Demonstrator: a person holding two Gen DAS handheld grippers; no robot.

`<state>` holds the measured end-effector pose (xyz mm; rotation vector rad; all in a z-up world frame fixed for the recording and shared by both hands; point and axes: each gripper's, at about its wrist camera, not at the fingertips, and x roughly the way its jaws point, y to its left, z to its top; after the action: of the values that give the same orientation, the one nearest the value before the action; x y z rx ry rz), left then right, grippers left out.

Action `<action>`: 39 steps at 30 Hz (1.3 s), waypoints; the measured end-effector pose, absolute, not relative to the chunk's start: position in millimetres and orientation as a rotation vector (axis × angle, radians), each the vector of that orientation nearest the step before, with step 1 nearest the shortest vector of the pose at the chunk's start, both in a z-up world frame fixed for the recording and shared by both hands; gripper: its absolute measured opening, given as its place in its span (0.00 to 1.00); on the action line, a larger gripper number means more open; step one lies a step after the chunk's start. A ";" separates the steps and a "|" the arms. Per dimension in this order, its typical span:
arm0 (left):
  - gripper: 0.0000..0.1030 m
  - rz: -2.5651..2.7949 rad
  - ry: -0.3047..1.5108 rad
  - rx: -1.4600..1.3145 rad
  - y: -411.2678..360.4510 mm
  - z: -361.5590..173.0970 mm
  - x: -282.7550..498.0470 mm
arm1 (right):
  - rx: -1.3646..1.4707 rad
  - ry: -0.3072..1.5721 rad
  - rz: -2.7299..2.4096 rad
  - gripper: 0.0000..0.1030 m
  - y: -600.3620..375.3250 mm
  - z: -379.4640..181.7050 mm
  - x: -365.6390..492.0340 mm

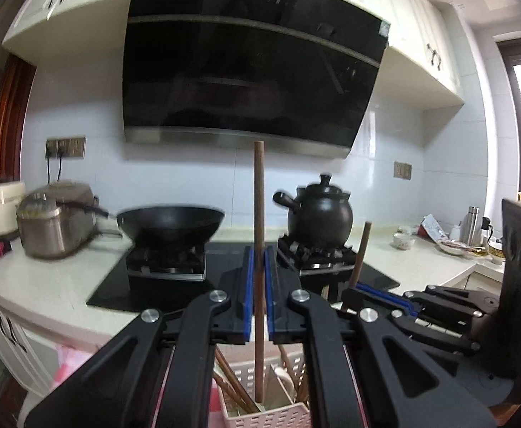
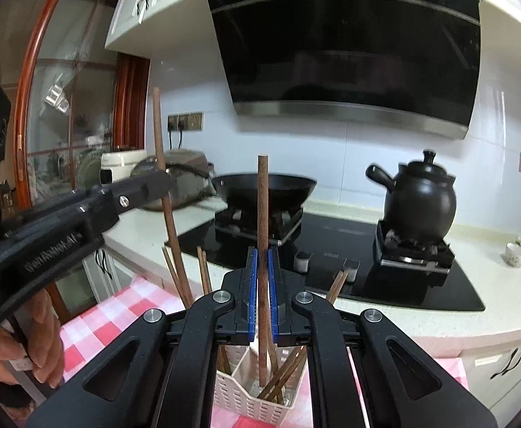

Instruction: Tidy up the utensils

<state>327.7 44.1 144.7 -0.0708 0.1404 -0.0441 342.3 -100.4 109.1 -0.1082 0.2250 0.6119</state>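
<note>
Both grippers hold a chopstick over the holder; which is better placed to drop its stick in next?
Probably left: its chopstick hangs upright with the tip inside the holder. The right chopstick tilts, its tip hidden.

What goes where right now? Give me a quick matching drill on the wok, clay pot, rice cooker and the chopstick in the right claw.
Things:
1. wok
2. clay pot
3. rice cooker
4. chopstick

Places:
A. right burner
B. upright between blue pads above the white basket
C. left burner
D. counter left of the stove

Pairs: 1-C, 2-A, 3-D, 4-B
</note>
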 end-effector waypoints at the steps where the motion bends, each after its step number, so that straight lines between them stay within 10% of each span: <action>1: 0.06 -0.046 0.159 -0.077 45.3 137.6 333.1 | -0.114 0.239 0.613 0.06 -99.1 105.2 345.3; 20: 0.09 0.015 0.426 -0.092 62.2 28.5 379.2 | -0.068 0.479 0.617 0.07 -96.8 32.3 400.2; 25: 0.45 0.034 0.372 -0.099 70.1 44.5 357.8 | -0.057 0.459 0.621 0.21 -106.9 39.9 392.3; 27: 0.47 0.034 0.352 -0.079 68.4 56.3 348.6 | -0.040 0.439 0.626 0.38 -112.4 47.4 386.3; 39: 0.91 -0.018 0.304 -0.080 72.0 62.9 299.6 | -0.045 0.368 0.697 0.59 -137.8 59.2 340.0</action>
<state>299.6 72.0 62.9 -0.0798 0.3044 -0.0180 340.0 -137.8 59.2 -0.0447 0.3678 0.6969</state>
